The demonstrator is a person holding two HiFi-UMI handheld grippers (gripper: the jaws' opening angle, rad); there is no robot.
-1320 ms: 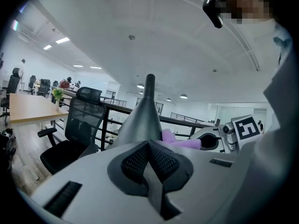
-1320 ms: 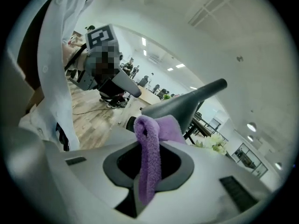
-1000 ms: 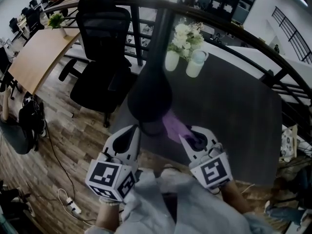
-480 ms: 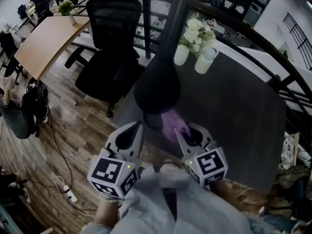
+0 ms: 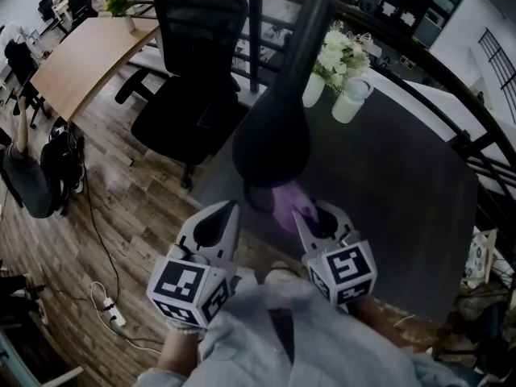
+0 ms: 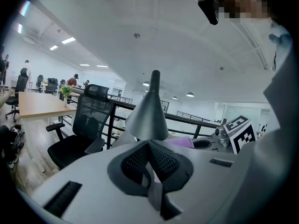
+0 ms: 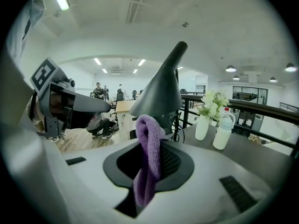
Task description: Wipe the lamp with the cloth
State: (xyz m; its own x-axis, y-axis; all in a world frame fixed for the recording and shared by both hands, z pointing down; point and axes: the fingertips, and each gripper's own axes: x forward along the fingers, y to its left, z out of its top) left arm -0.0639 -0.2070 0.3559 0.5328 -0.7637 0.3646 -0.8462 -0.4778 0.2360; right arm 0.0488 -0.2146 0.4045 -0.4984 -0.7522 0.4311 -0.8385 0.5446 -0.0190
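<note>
A dark grey lamp with a cone shade [image 5: 271, 147] stands on the near left part of a dark table [image 5: 403, 184]. Its shade fills the middle of the left gripper view [image 6: 148, 118] and rises just ahead in the right gripper view [image 7: 159, 94]. A purple cloth [image 5: 288, 206] is pinched in my right gripper [image 5: 305, 214], which is shut on it right beside the shade's lower rim. The cloth [image 7: 149, 157] hangs folded between the jaws. My left gripper [image 5: 226, 213] sits just left of the shade's rim. Its jaws [image 6: 149, 146] are shut with nothing held.
A white vase of flowers [image 5: 339, 59] and a white bottle [image 5: 351, 101] stand at the table's far side, also ahead of the right gripper [image 7: 223, 129]. A black office chair [image 5: 193, 71] is left of the table, before a railing. A wooden desk [image 5: 76, 63] lies far left.
The head view has shifted slightly. My right gripper with the cloth has edged a little closer to the lamp shade's rim; the left gripper keeps its place beside it.
</note>
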